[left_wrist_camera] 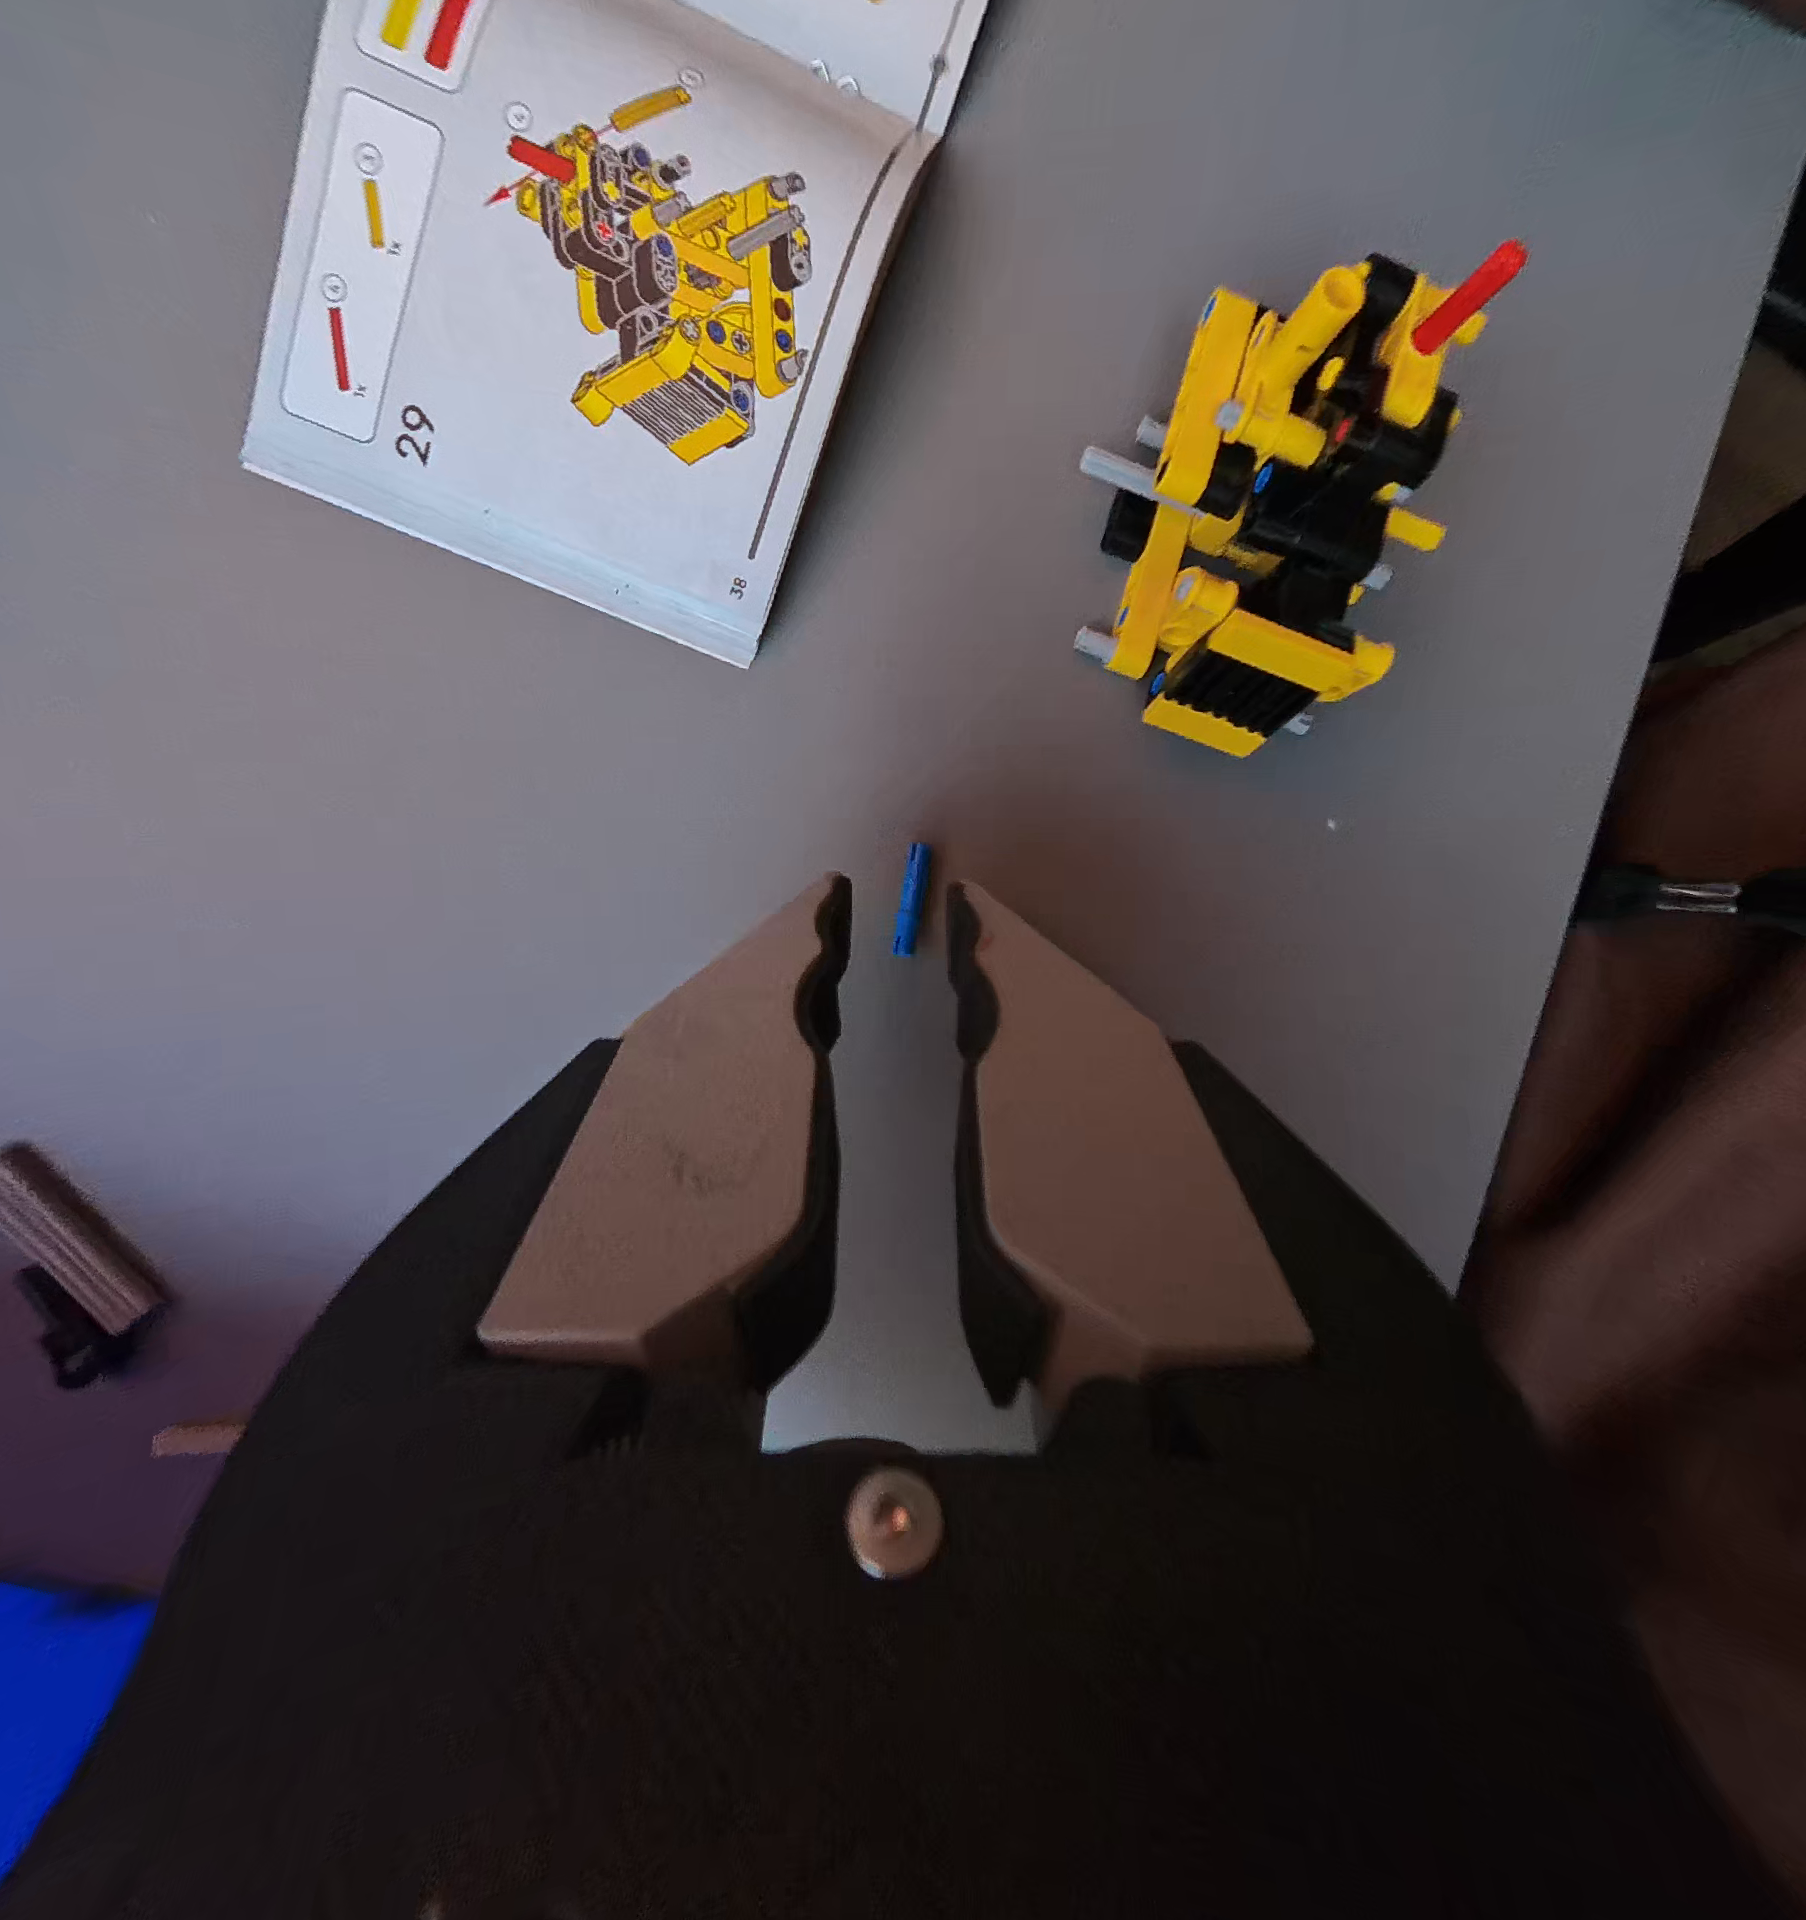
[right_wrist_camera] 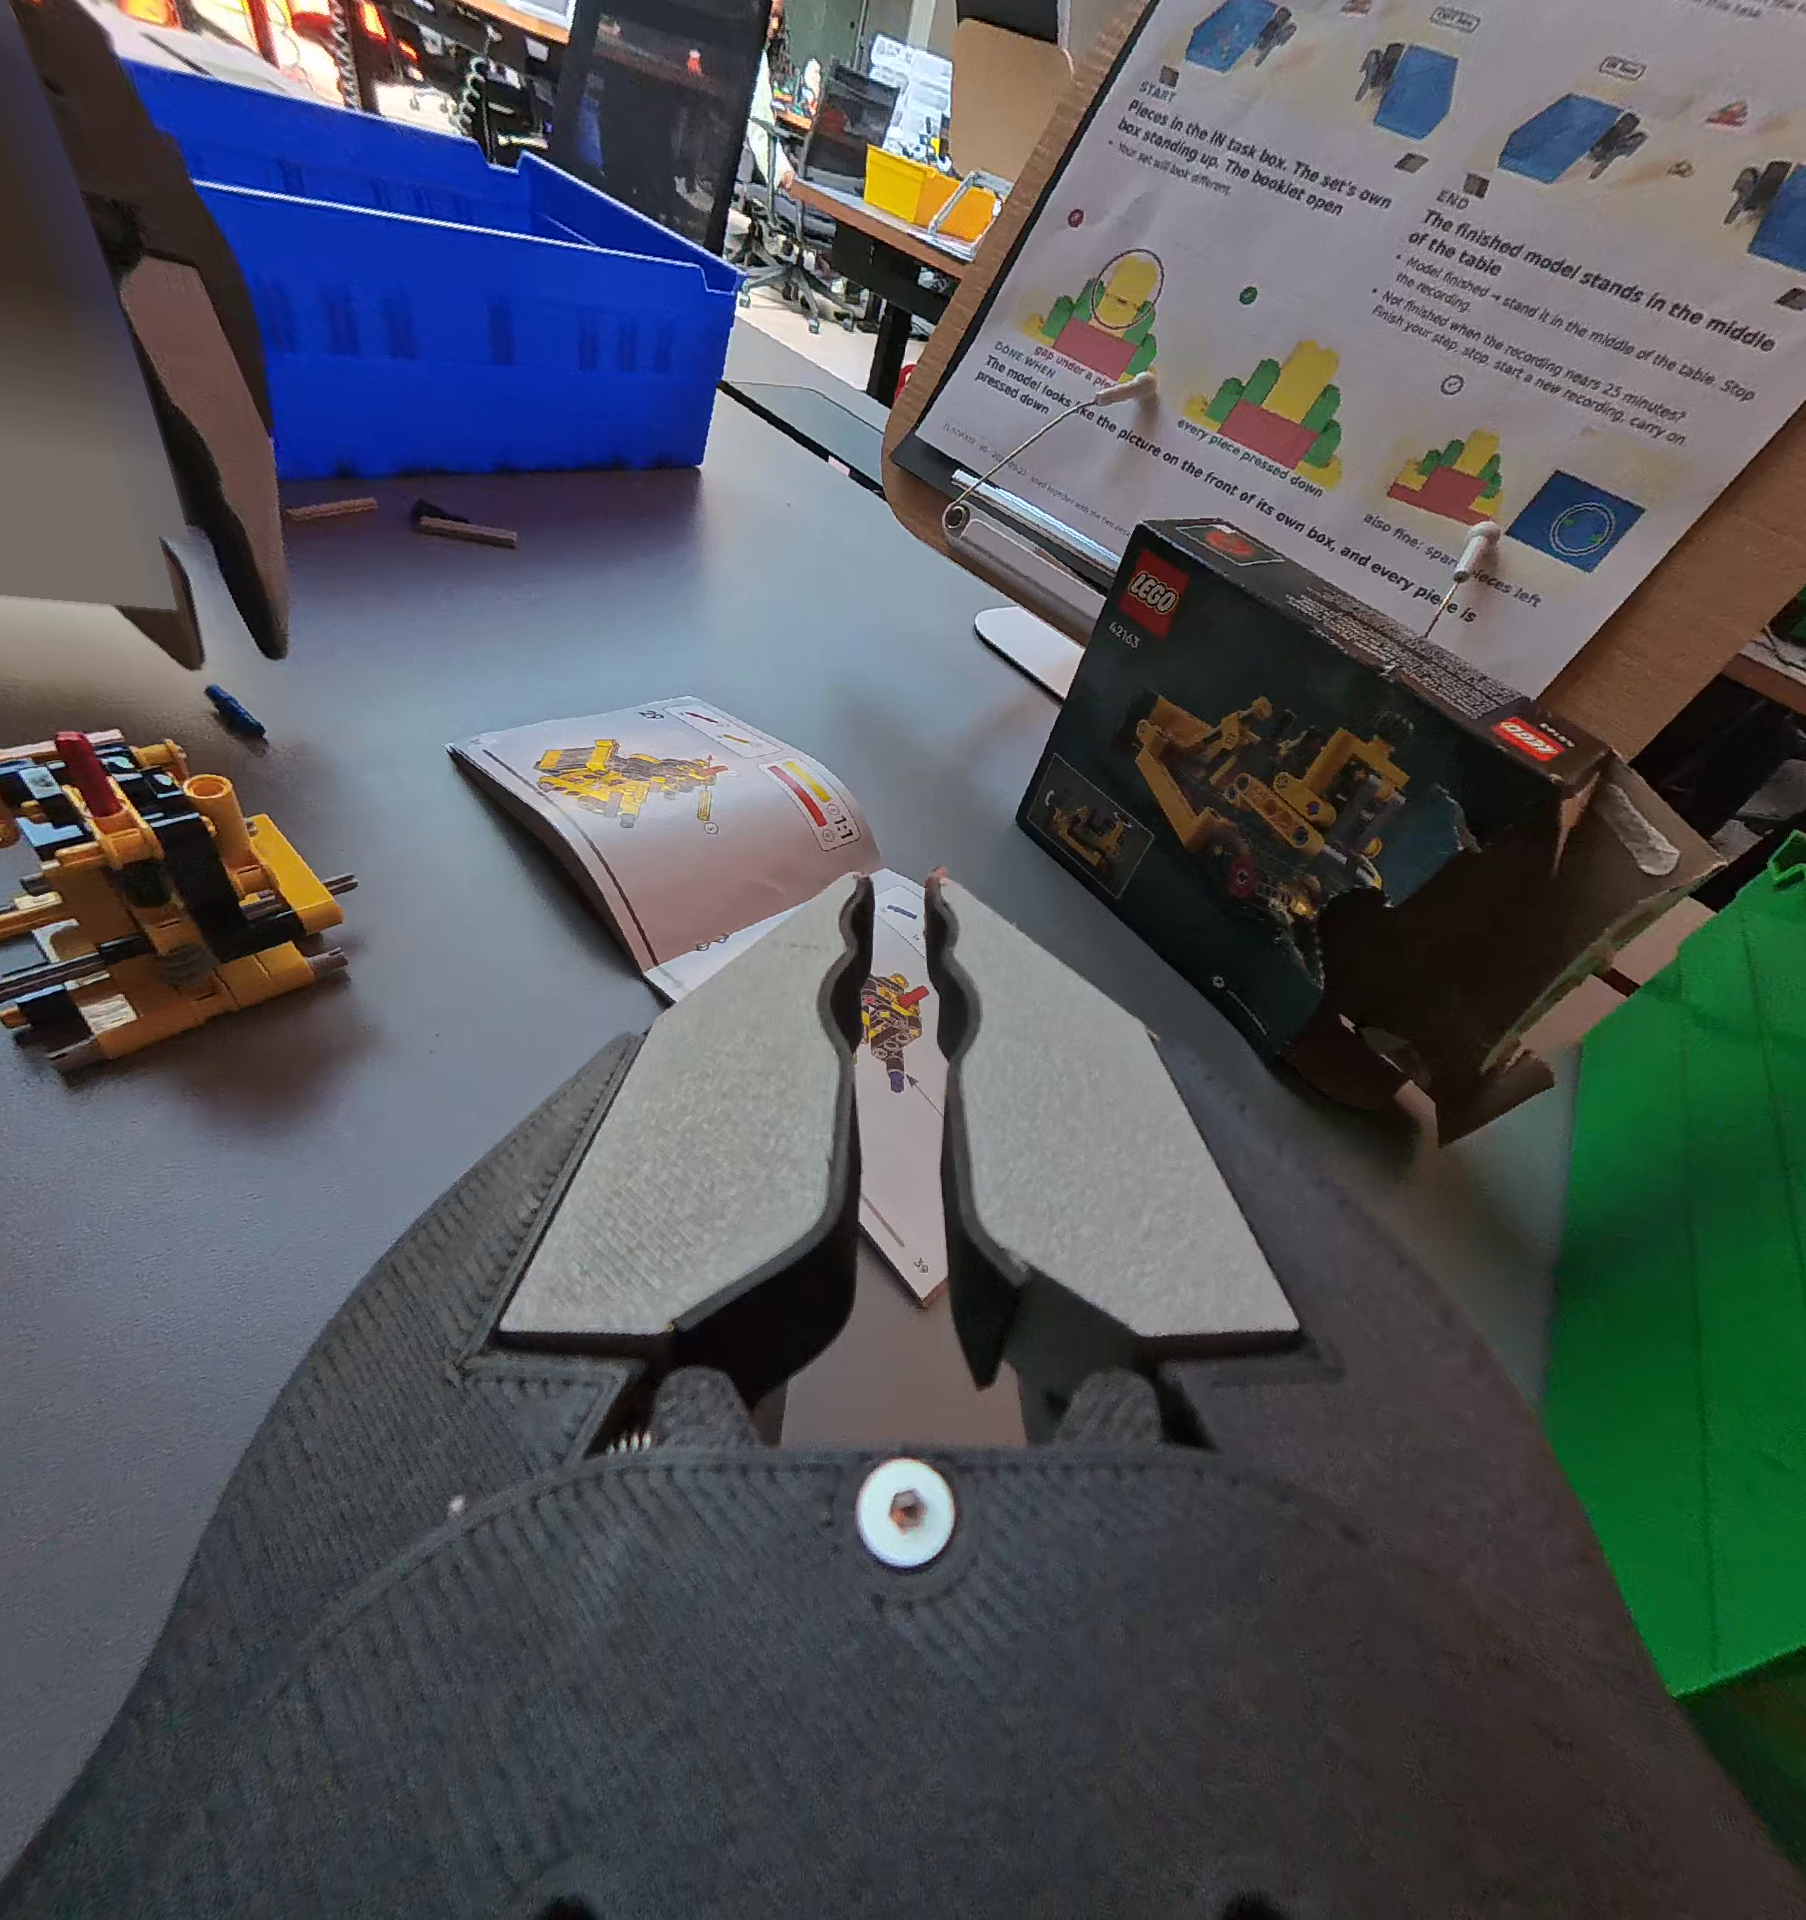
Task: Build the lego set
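I see the blue pin point(left_wrist_camera: 911, 900) lying on the table point(left_wrist_camera: 463, 831) just ahead of my left gripper point(left_wrist_camera: 899, 904), fingers parted and empty. It looks tiny, stiff, light and likely to roll; I'd pinch its middle. My right gripper point(right_wrist_camera: 894, 899) hangs empty, slightly parted, over the booklet point(right_wrist_camera: 670, 810).

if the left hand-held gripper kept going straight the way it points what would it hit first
Probably the small blue pin lying on the grey table, right between the open left hand-held gripper fingertips; height above it is unclear.
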{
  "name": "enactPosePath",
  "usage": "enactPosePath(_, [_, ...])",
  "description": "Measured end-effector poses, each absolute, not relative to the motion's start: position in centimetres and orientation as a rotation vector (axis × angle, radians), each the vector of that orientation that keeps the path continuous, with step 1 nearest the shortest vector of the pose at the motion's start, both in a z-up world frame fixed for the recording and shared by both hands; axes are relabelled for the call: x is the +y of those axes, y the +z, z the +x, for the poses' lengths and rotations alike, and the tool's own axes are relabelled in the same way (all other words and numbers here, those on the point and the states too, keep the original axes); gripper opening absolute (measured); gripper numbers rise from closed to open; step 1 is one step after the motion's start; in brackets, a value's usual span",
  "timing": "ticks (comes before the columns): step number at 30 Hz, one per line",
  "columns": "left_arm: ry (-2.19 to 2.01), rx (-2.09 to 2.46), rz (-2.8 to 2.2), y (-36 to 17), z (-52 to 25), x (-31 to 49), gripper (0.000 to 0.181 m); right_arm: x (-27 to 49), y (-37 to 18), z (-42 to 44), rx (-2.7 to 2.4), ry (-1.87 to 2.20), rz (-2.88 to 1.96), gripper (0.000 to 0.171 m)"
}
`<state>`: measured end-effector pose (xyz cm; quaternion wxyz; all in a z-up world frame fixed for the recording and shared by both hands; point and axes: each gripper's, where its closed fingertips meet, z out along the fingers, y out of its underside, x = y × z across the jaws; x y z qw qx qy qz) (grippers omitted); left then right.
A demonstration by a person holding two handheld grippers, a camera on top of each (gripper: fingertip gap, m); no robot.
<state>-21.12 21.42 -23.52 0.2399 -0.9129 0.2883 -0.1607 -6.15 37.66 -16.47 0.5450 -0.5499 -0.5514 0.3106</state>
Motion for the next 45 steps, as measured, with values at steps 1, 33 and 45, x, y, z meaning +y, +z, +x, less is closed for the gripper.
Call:
enactPosePath(1, [-0.441, 0.772, -2.492, -23.2, -21.3, 21.3, 0.015, 37.7, -16.5, -6.1, -1.308, 0.734, -1.305, 0.006])
enactPosePath(33, [0.105, 0.090, -2.489, -14.2, -53.4, 18.7, 0.023, 39.9, -19.1, -6.4, -1.297, 0.619, -1.441, 0.004])
enactPosePath(45, [0.226, 0.216, -2.629, -19.6, -54.6, 21.5, 0.016, 43.2, -18.6, -4.9, -1.141, 0.498, -1.495, 0.005])
